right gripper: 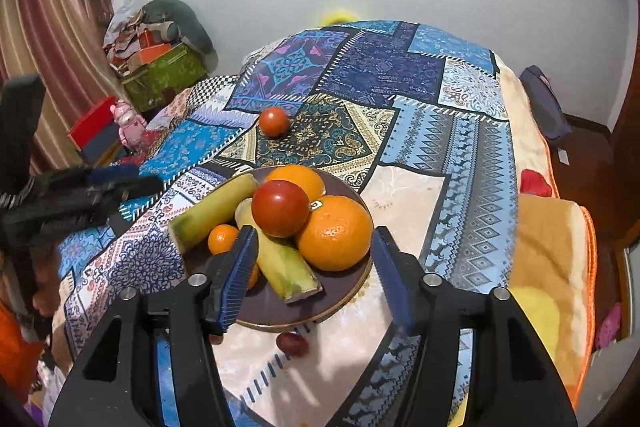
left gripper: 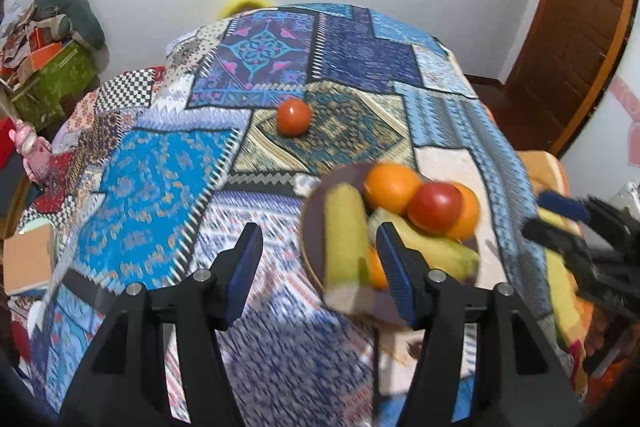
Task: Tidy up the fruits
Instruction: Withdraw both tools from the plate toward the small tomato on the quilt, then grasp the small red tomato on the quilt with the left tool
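A dark round plate [right gripper: 344, 301] [left gripper: 314, 227] on the patterned cloth holds two oranges [right gripper: 335, 233], a small orange [right gripper: 222, 238], a red tomato [right gripper: 281, 207] [left gripper: 435, 207] and two green-yellow stalk pieces [right gripper: 286, 267] [left gripper: 345, 239]. A second tomato [left gripper: 294, 117] [right gripper: 274, 121] lies alone on the cloth farther back. A small dark red fruit [right gripper: 293, 343] lies in front of the plate. My left gripper [left gripper: 318, 259] is open and empty, left of the plate. My right gripper [right gripper: 312, 263] is open and empty, just above the plate's near side.
The table is covered by a blue patchwork cloth [left gripper: 160, 171]. A pink toy [right gripper: 128, 127] and boxes [right gripper: 164, 71] stand at the left. A cardboard box [left gripper: 28, 259] sits at the left edge. A wooden door [left gripper: 572, 39] is at the right.
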`<state>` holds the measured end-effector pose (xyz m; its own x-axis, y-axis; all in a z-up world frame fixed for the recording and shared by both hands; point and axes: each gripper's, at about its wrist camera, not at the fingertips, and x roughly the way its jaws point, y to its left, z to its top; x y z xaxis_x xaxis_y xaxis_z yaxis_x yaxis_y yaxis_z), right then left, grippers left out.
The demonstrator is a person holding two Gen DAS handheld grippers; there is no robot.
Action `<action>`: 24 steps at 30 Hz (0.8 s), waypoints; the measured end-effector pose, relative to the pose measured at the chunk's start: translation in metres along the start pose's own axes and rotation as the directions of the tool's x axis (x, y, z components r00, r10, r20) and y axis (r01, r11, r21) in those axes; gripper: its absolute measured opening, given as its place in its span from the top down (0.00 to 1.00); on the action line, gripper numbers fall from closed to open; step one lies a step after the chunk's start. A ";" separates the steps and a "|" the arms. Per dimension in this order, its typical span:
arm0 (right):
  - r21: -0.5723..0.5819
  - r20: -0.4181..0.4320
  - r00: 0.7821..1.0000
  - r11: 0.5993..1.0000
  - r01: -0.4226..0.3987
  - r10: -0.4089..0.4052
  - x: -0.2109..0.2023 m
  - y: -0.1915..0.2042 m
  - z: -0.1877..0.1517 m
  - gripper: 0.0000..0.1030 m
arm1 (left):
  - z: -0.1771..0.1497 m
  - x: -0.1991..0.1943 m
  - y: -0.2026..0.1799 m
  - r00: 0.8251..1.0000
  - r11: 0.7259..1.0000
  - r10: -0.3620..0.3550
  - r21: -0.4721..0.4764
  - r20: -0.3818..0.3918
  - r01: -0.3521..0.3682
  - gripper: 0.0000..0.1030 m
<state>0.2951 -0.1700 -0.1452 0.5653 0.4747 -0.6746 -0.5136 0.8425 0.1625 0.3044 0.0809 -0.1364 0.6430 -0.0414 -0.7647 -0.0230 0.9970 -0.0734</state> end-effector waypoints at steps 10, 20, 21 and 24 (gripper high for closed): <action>0.023 -0.024 0.999 0.999 0.024 -0.024 0.015 -0.025 -0.010 0.45 | 0.054 0.055 0.021 0.998 0.996 0.070 0.047 -0.007 -0.070 0.40; 0.049 -0.002 0.999 0.998 0.033 -0.033 0.018 -0.047 -0.017 0.45 | 0.087 0.150 0.031 0.993 0.998 0.045 0.055 -0.107 -0.039 0.39; 0.056 0.001 1.000 0.998 0.030 -0.030 0.018 -0.049 -0.018 0.45 | 0.089 0.162 0.036 0.991 0.998 0.050 0.043 -0.122 -0.045 0.39; 0.076 0.015 1.000 0.997 0.020 -0.021 0.017 -0.056 -0.021 0.45 | 0.093 0.187 0.051 0.986 0.992 0.128 0.031 -0.109 -0.125 0.36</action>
<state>0.3201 -0.2145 -0.1810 0.5857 0.4604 -0.6671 -0.4517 0.8688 0.2030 0.4948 0.1300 -0.2231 0.5472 0.0797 -0.8332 -0.0800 0.9959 0.0427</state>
